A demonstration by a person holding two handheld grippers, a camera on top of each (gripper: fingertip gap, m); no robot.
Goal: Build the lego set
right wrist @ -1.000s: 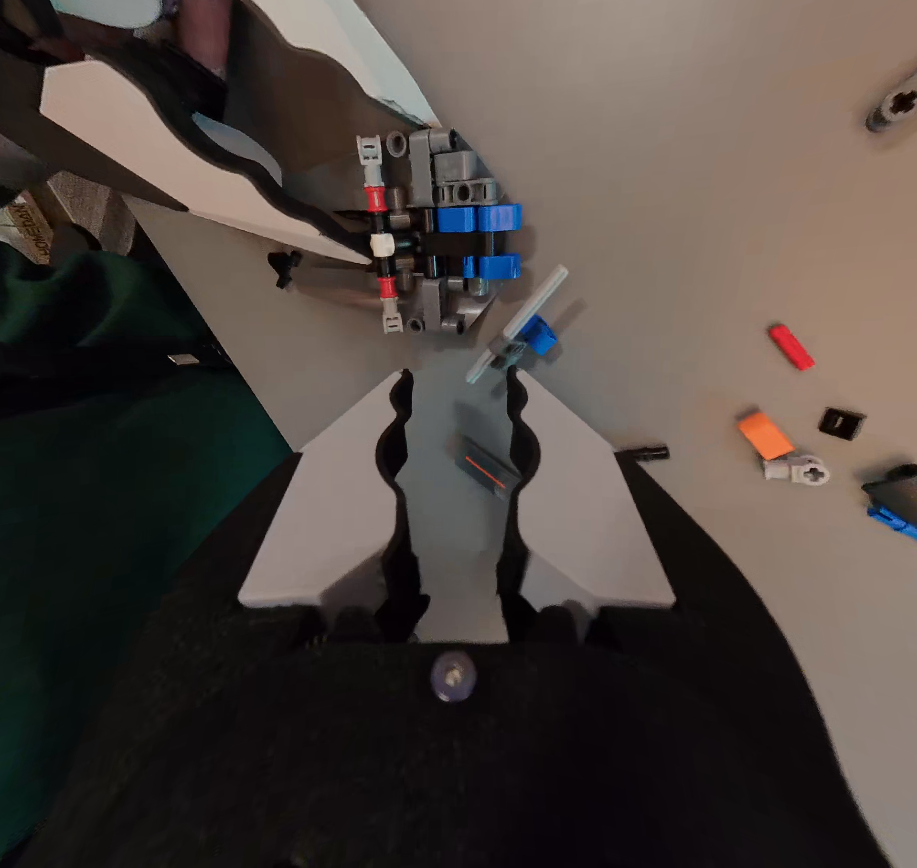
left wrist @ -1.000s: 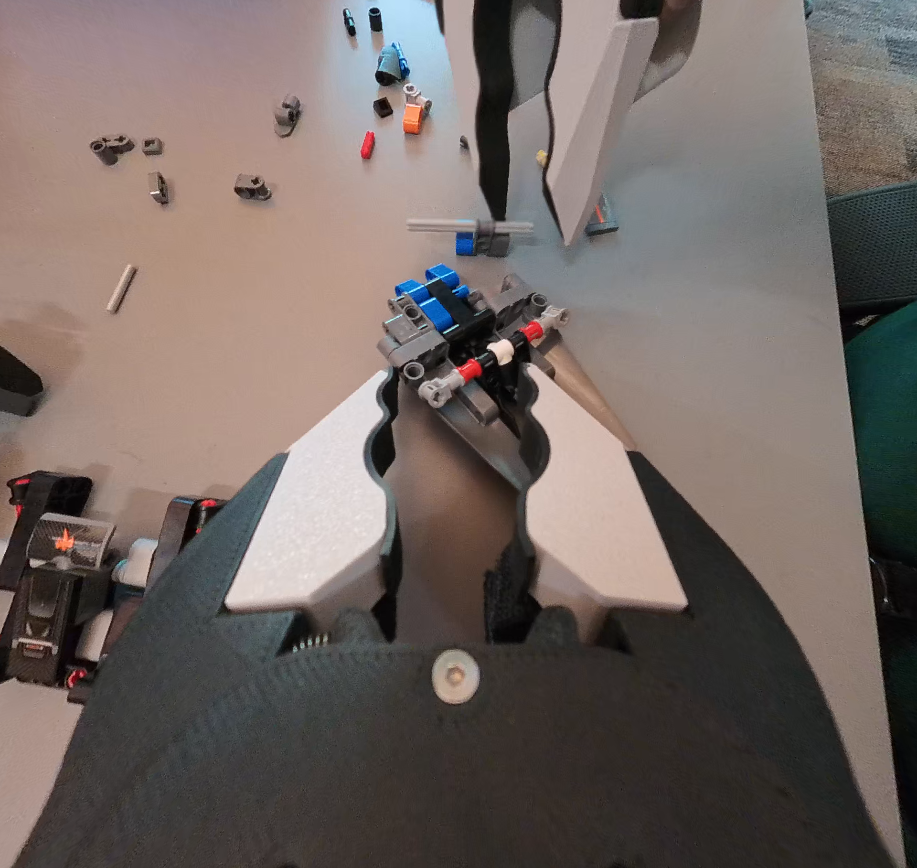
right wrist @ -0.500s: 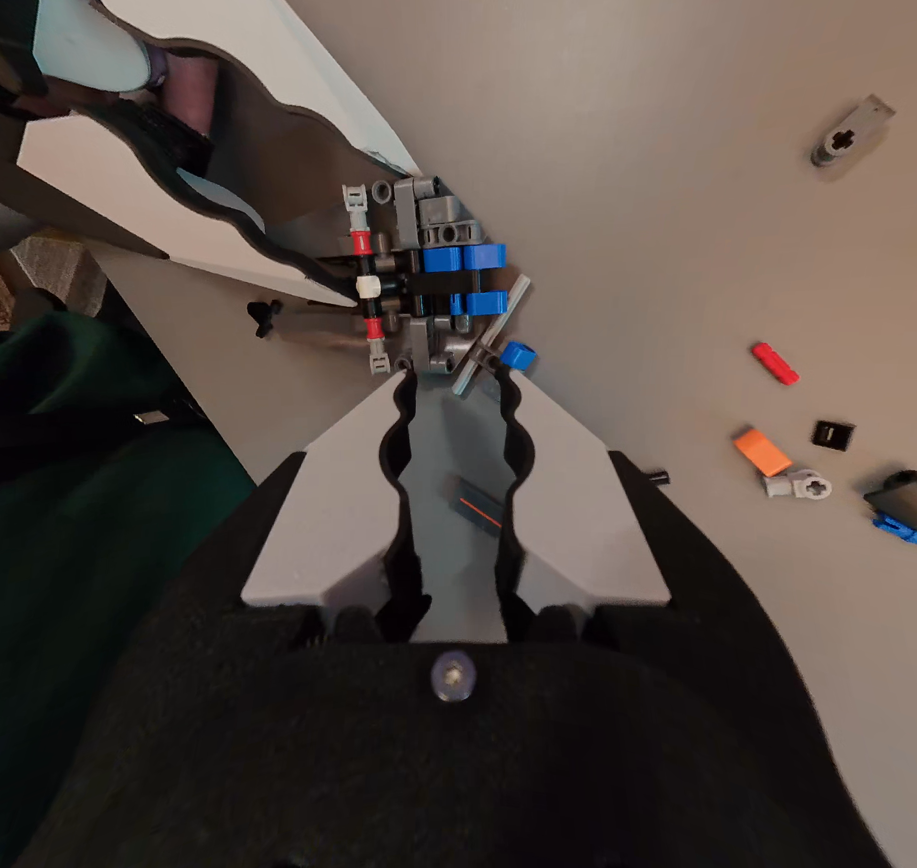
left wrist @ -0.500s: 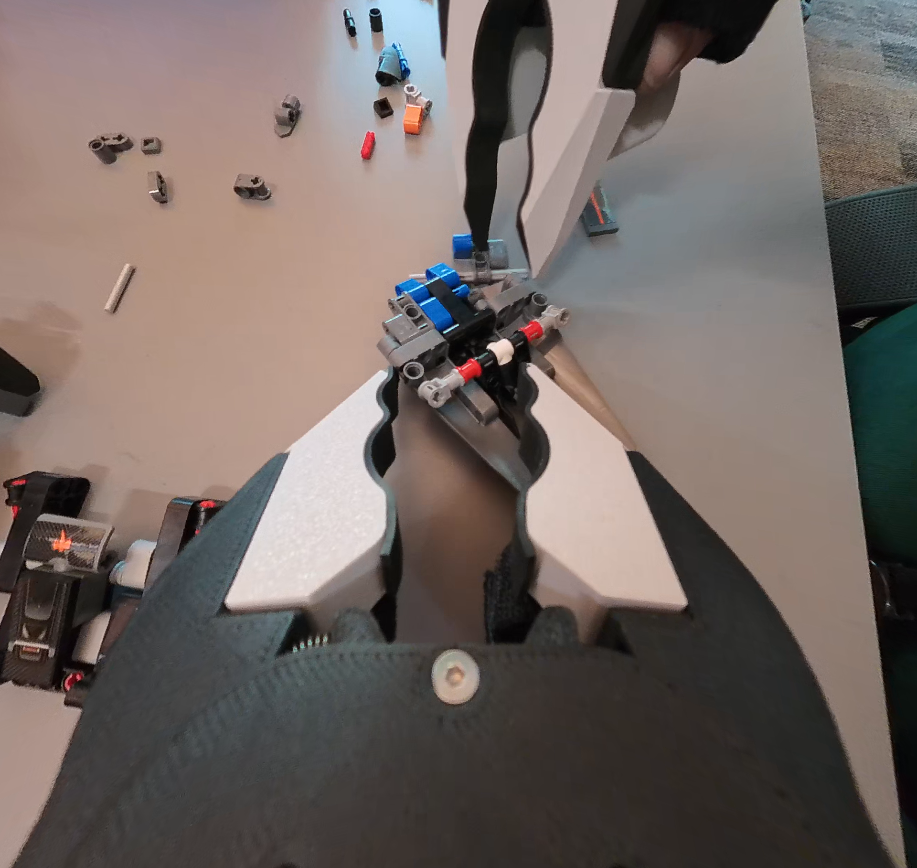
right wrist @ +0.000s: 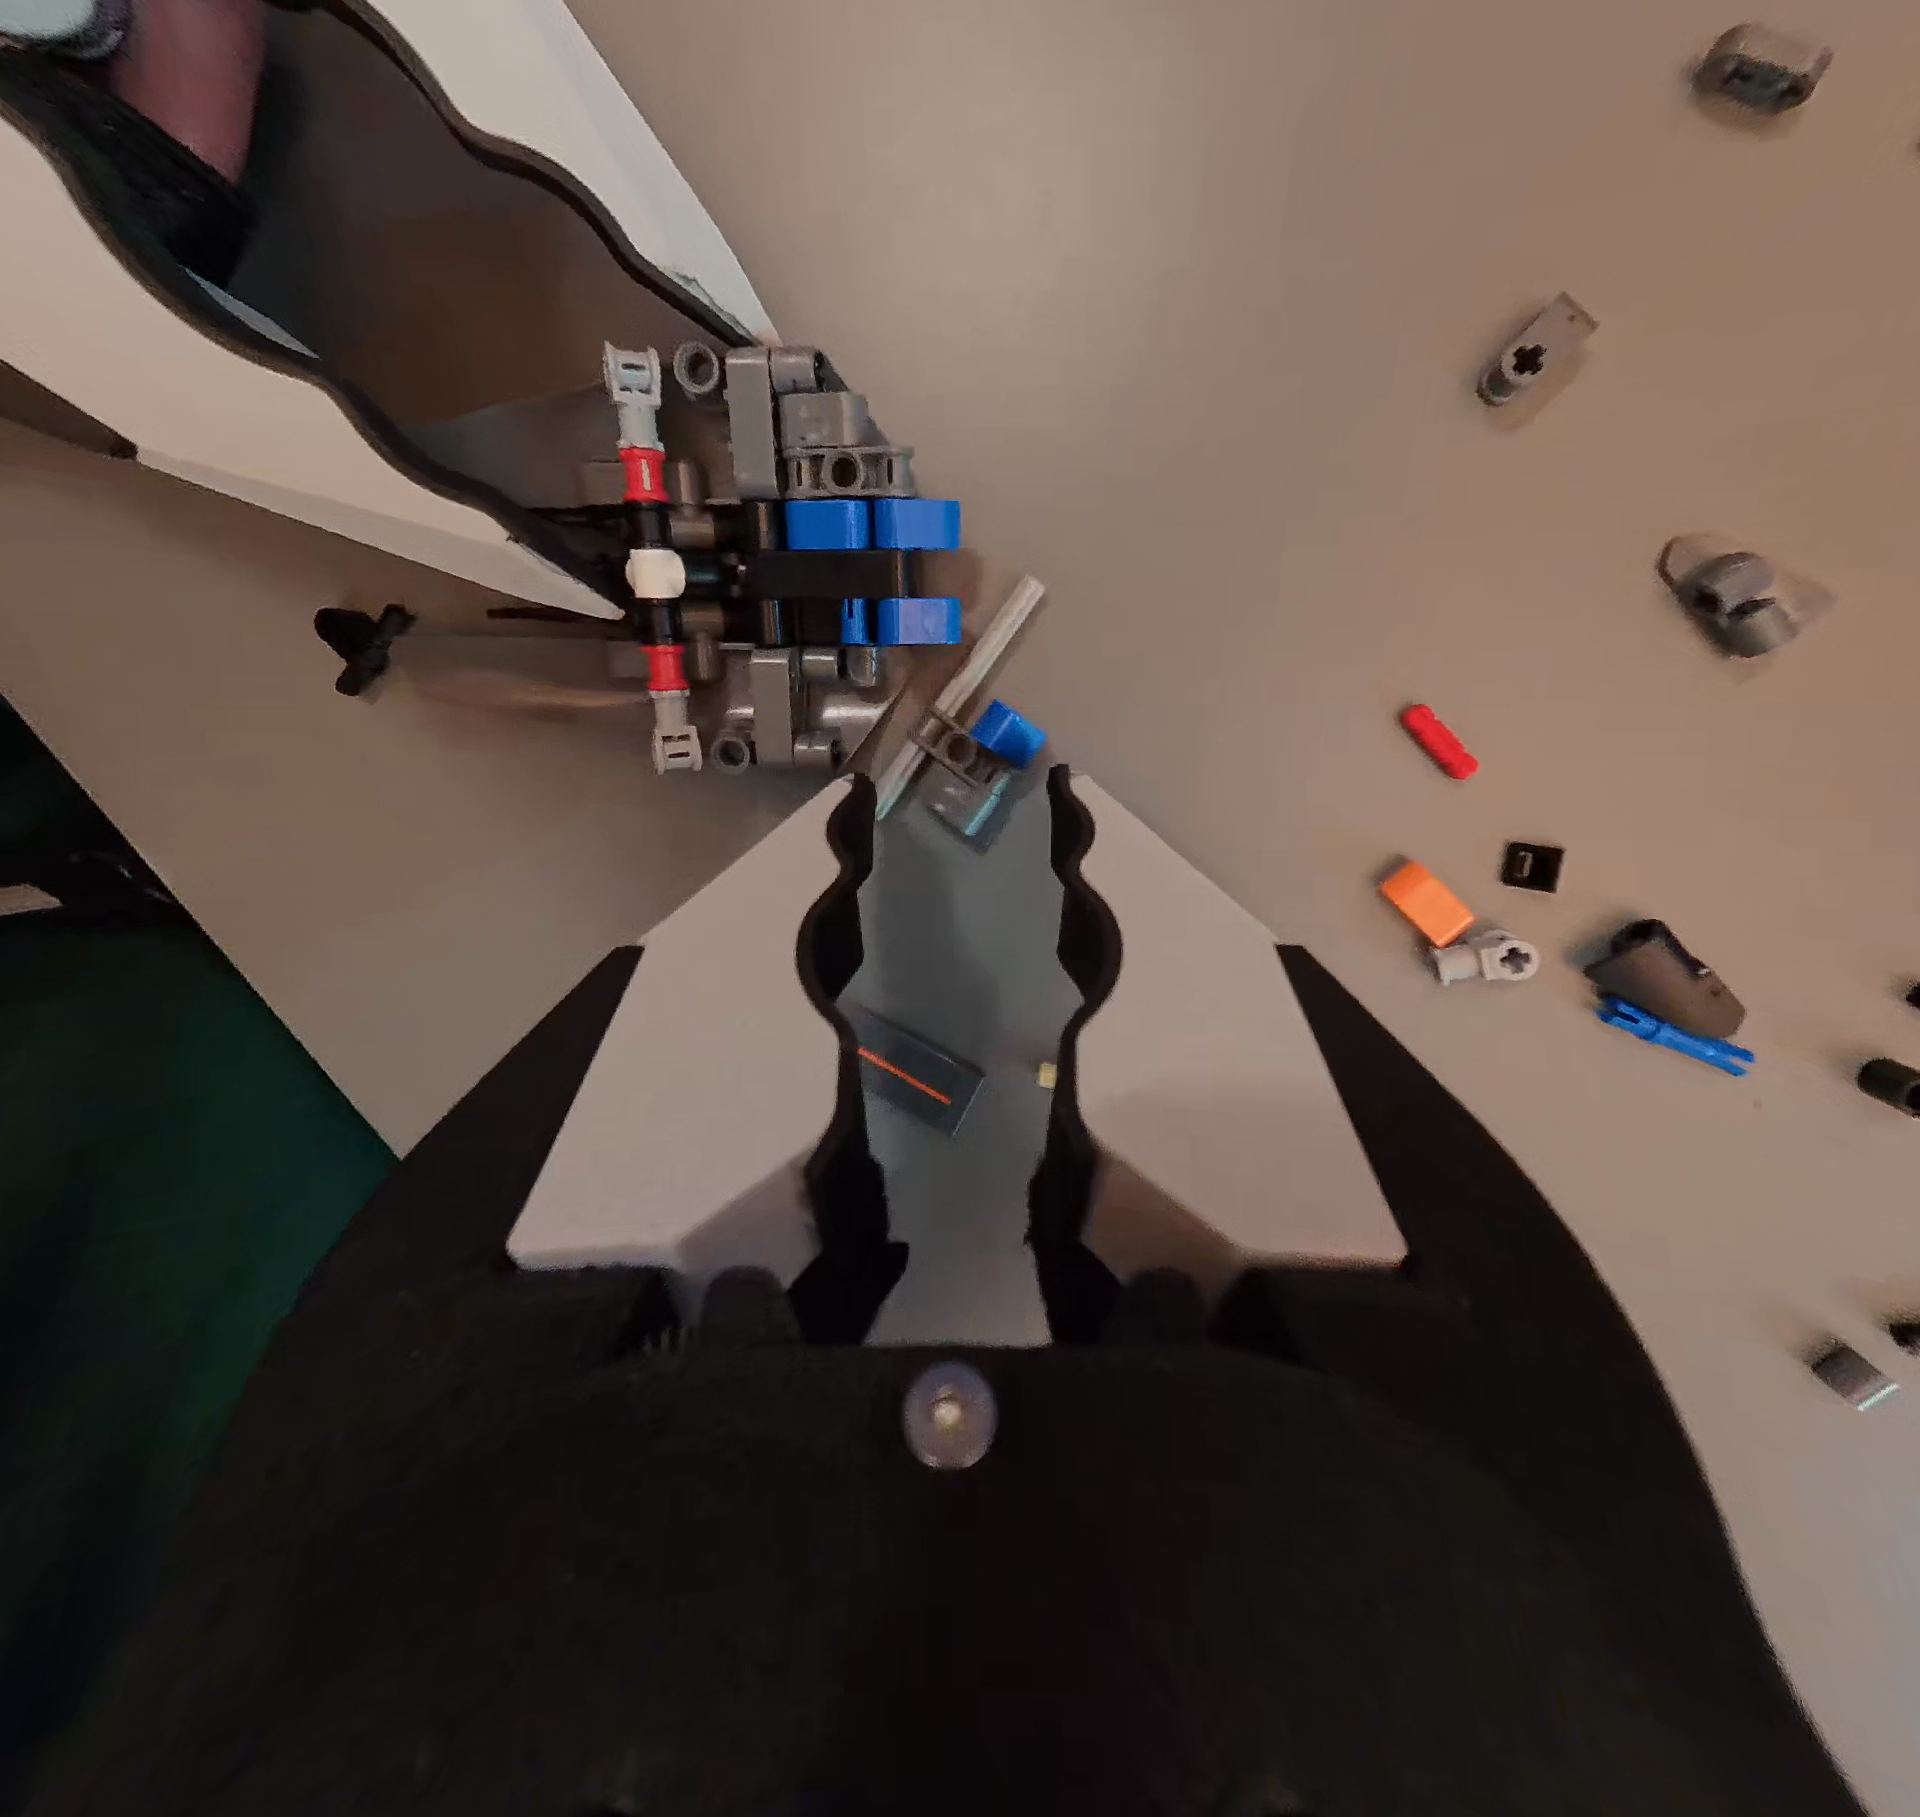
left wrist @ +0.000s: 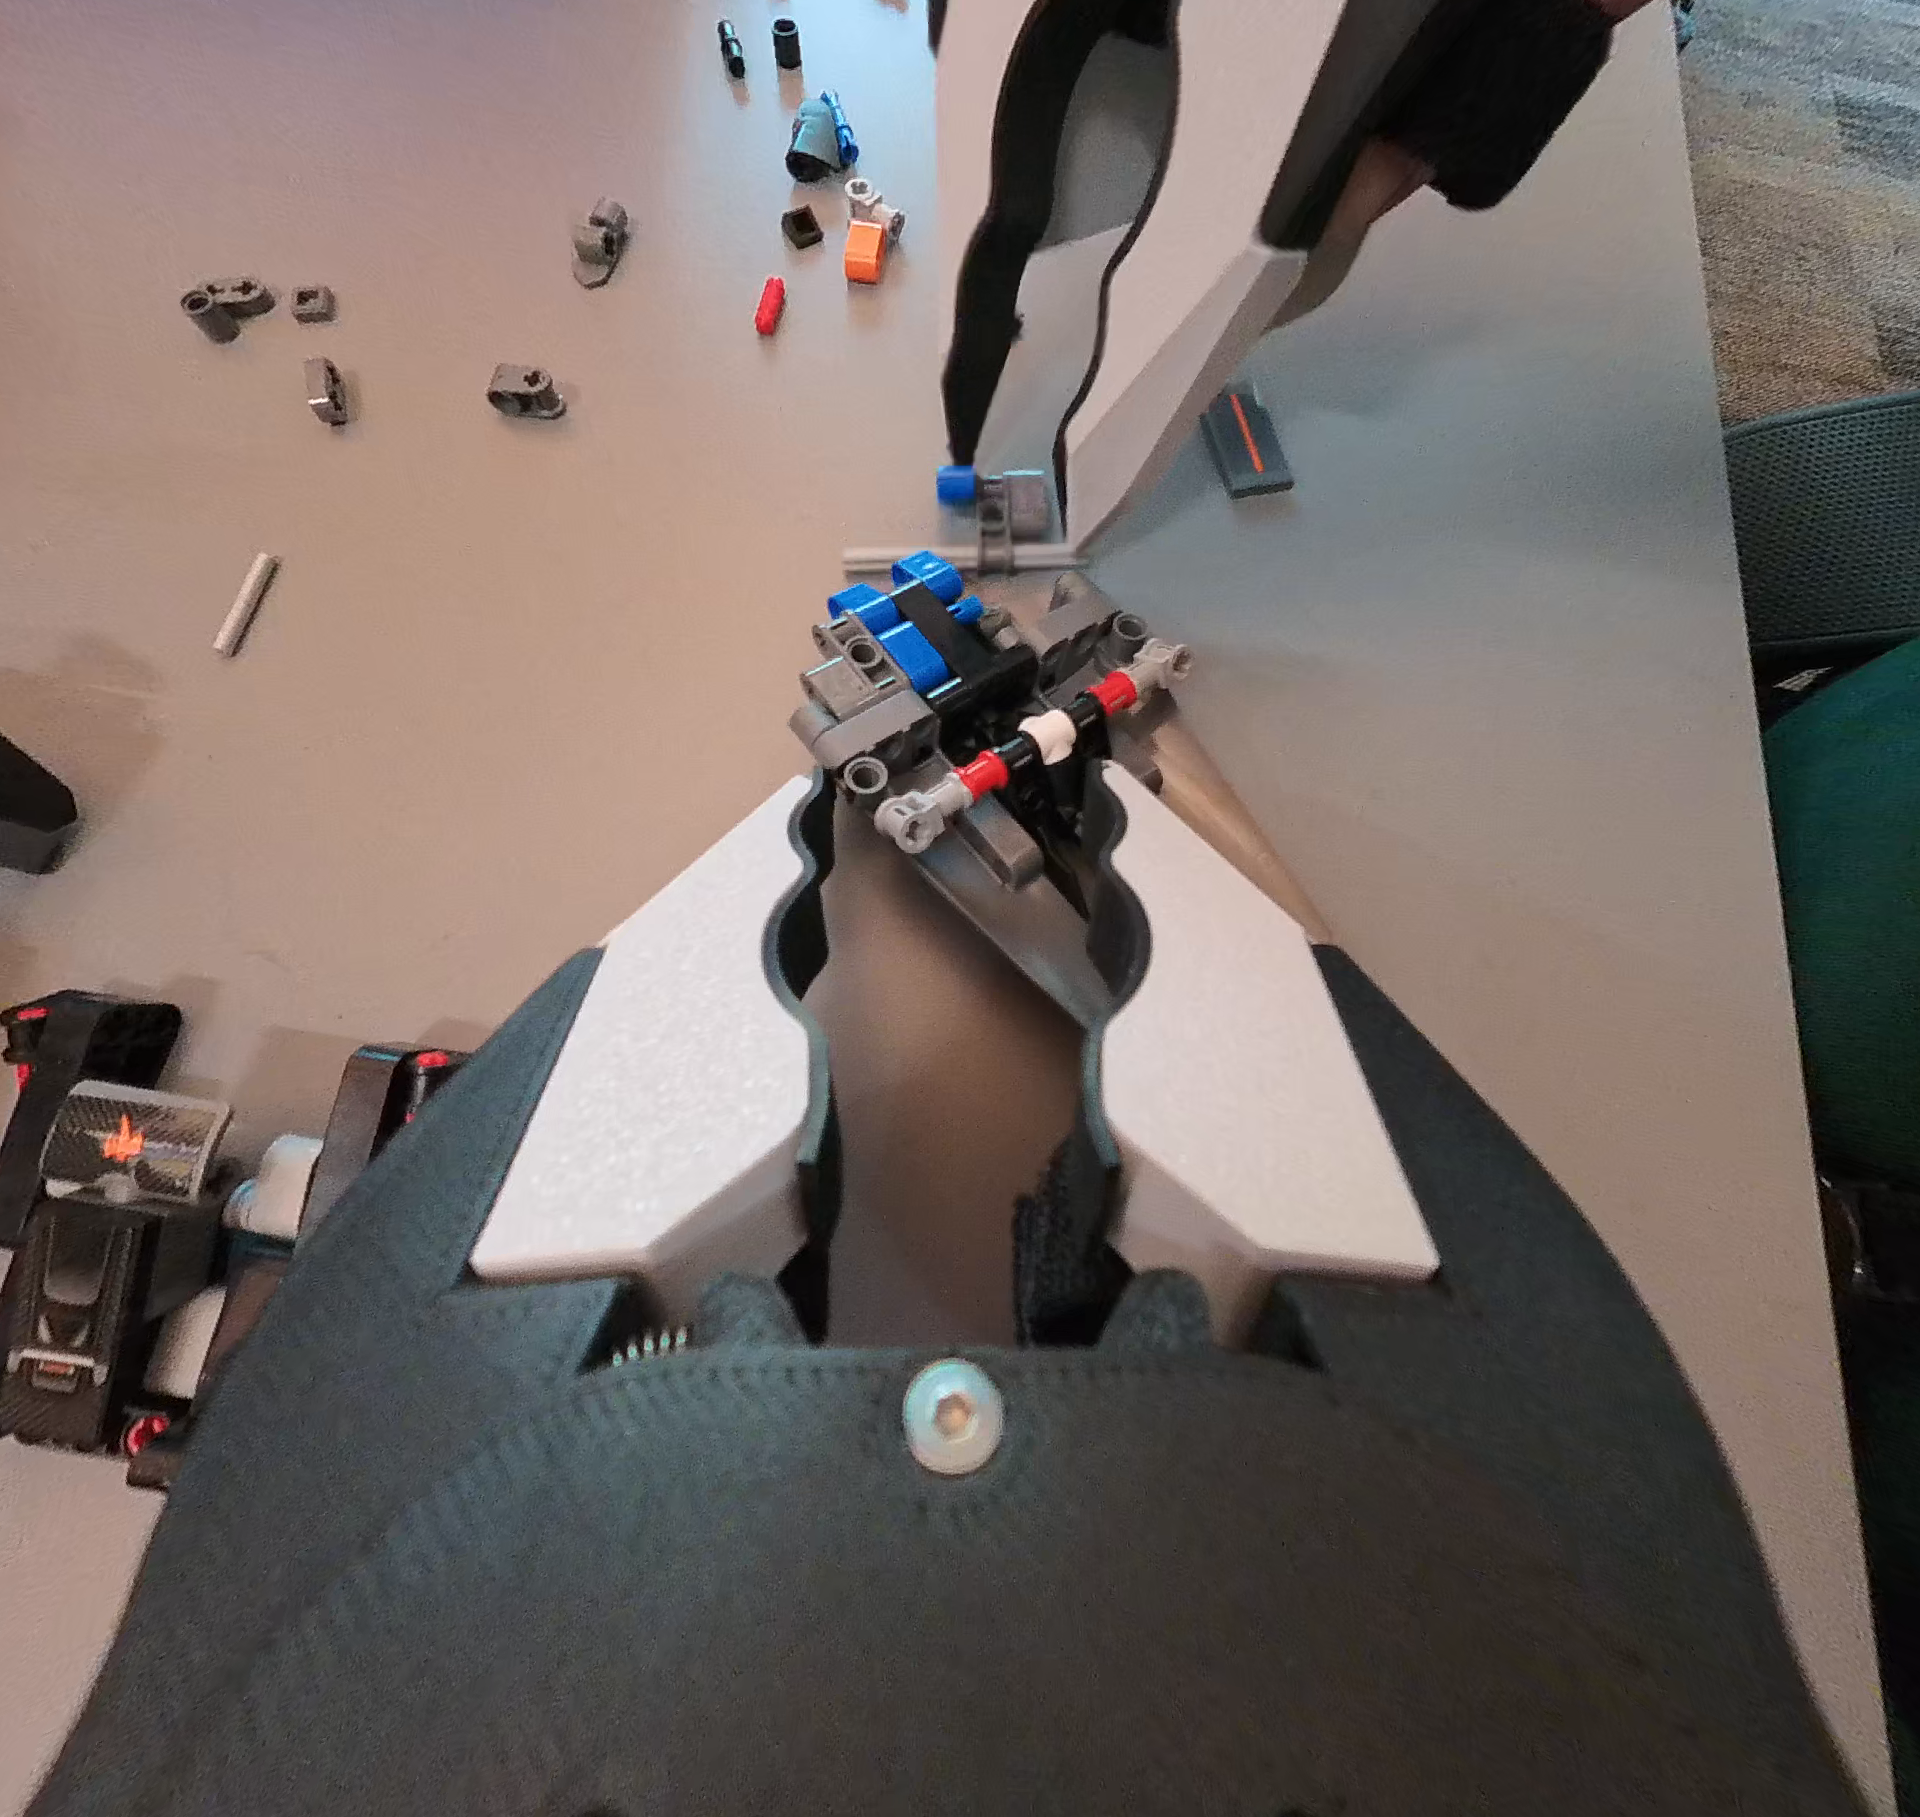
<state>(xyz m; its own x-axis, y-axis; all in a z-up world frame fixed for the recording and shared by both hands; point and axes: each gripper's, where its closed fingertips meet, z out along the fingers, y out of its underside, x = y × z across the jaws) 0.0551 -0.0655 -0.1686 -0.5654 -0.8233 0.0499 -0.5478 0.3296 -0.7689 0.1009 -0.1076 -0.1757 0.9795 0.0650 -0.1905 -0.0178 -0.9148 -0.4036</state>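
Note:
The lego assembly (left wrist: 935, 671) is grey, blue and black with a red and white axle across it. My left gripper (left wrist: 964, 796) is shut on its rear end and holds it on the table; it also shows in the right wrist view (right wrist: 810, 562). A small piece (left wrist: 1003, 510) made of a light grey axle, a grey connector and a blue pin lies just beyond the assembly's blue end. My right gripper (right wrist: 956, 780) is open, its fingertips on either side of that small piece (right wrist: 961, 754). The right gripper (left wrist: 1013, 489) comes down from the top of the left wrist view.
A dark tile with an orange stripe (left wrist: 1247, 442) lies by the right gripper. Loose parts lie farther off: an orange piece (left wrist: 864, 250), a red pin (left wrist: 769, 302), grey connectors (left wrist: 525, 391), a light axle (left wrist: 246, 604). Black body parts (left wrist: 94, 1227) sit lower left. The table edge (left wrist: 1714, 624) is on the right. There is about 7 cm between the tips of the two grippers.
My right gripper has moved toward the assembly, and the small axle piece between its tips has slid up close to the assembly's blue end. The left gripper has stayed still.

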